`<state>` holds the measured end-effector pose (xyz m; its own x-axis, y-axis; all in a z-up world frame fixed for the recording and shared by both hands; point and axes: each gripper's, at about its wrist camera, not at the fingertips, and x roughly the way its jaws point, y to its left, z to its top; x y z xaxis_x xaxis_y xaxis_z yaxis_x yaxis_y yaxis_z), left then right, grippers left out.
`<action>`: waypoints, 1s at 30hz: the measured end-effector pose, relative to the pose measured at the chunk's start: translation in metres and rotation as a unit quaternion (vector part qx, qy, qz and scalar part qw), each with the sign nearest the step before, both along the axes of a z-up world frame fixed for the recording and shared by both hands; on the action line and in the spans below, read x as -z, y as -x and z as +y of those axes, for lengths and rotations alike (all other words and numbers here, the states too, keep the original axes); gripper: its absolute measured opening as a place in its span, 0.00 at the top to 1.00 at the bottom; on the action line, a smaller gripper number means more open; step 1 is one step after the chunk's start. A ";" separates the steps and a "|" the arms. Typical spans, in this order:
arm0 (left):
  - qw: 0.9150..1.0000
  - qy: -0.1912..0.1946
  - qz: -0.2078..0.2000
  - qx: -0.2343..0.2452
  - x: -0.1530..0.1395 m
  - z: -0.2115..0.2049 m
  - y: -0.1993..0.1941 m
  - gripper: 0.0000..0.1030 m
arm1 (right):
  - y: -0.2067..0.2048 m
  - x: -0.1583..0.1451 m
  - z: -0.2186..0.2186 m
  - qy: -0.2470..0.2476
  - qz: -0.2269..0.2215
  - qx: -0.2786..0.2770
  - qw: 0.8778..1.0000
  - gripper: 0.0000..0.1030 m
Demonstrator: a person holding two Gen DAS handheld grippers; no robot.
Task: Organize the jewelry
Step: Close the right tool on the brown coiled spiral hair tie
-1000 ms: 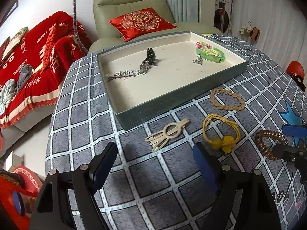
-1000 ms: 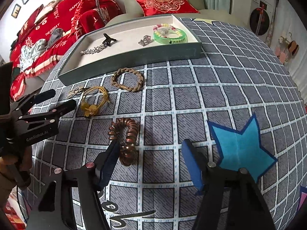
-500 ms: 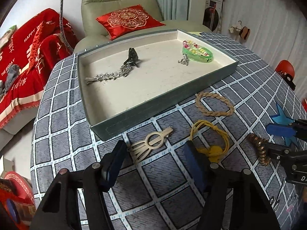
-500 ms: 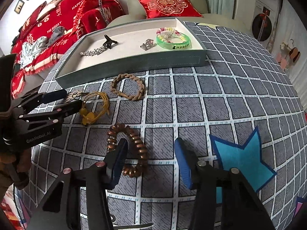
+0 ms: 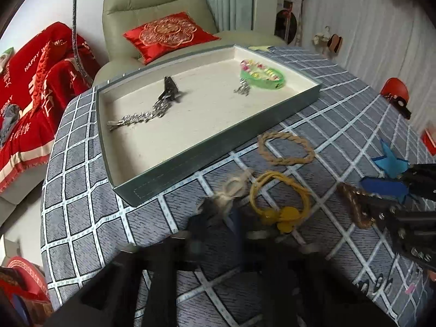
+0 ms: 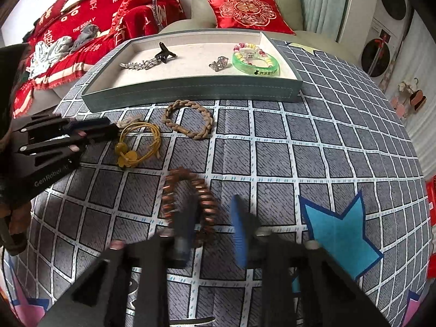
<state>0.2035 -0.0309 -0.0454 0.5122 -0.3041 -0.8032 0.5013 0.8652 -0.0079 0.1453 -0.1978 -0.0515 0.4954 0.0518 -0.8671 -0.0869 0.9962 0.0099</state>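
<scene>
A grey-green tray [image 5: 218, 147] [image 6: 190, 92] holds a silver chain [image 5: 136, 117], a black clip [image 5: 170, 90], a small silver piece [image 5: 242, 90] and a green bangle [image 5: 263, 77]. On the checked cloth lie a cream hair clip [image 5: 231, 188], a yellow hair tie [image 5: 280, 199] [image 6: 139, 144], a tan braided bracelet [image 5: 286, 148] [image 6: 188, 122] and a copper coil bracelet [image 6: 188, 199]. My left gripper [image 5: 223, 223] is blurred, its jaws close together around the cream hair clip. My right gripper [image 6: 212, 229] is open, its jaws either side of the coil bracelet's right strand.
A blue star patch [image 6: 338, 229] lies on the cloth at the right. A green armchair with a red cushion [image 5: 169, 35] stands behind the table, a red-covered sofa [image 5: 24, 95] to the left. The table edge drops off at the left.
My left gripper has moved forward onto the cream hair clip and its jaws have narrowed. My right gripper has moved forward so its jaws straddle the coil bracelet's right strand.
</scene>
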 end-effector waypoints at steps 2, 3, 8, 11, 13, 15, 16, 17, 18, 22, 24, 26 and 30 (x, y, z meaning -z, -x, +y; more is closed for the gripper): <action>1.000 -0.002 0.001 -0.014 0.001 0.003 0.003 0.85 | 0.002 0.000 -0.001 -0.003 -0.002 0.001 1.000 0.87; 1.000 -0.001 0.002 -0.019 0.001 0.005 0.004 0.85 | 0.002 0.000 -0.001 -0.004 -0.002 0.002 1.000 0.87; 0.998 0.015 0.009 -0.053 0.003 0.020 0.012 0.85 | 0.009 -0.002 -0.003 -0.015 -0.003 0.004 1.000 0.87; 0.997 0.027 0.014 -0.074 0.000 0.028 0.015 0.85 | 0.011 -0.002 -0.005 -0.022 -0.002 0.006 1.000 0.87; 0.996 0.028 0.011 -0.088 -0.004 0.029 0.015 0.85 | 0.012 -0.001 -0.006 -0.024 -0.001 0.007 1.000 0.87; 0.995 0.029 0.003 -0.100 -0.008 0.029 0.013 0.85 | 0.012 -0.001 -0.008 -0.023 -0.001 0.009 1.000 0.87; 0.994 0.026 0.000 -0.104 -0.009 0.027 0.012 0.85 | 0.013 -0.001 -0.008 -0.022 -0.002 0.010 1.000 0.87; 0.994 0.021 0.001 -0.108 -0.009 0.026 0.011 0.85 | 0.013 -0.001 -0.009 -0.020 -0.002 0.010 1.000 0.87; 0.994 0.013 0.003 -0.110 -0.007 0.024 0.010 0.85 | 0.013 -0.001 -0.010 -0.018 -0.003 0.012 1.000 0.87; 0.994 -0.001 -0.001 -0.109 -0.003 0.021 0.012 0.85 | 0.014 -0.002 -0.017 -0.027 -0.002 0.020 0.999 0.87; 0.994 -0.007 0.002 -0.107 -0.001 0.021 0.012 0.85 | 0.015 -0.002 -0.019 -0.032 -0.002 0.022 0.999 0.87; 0.994 -0.012 0.008 -0.108 0.001 0.021 0.010 0.85 | 0.016 -0.002 -0.020 -0.035 -0.003 0.022 0.999 0.87; 0.994 -0.002 0.018 -0.111 0.002 0.024 0.008 0.85 | 0.018 -0.004 -0.021 -0.050 -0.004 0.023 0.998 0.87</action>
<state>0.1952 -0.0069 -0.0476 0.5376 -0.1846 -0.8227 0.2982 0.9543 -0.0192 0.1275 -0.2188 -0.0473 0.5062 0.1138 -0.8549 -0.0406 0.9933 0.1082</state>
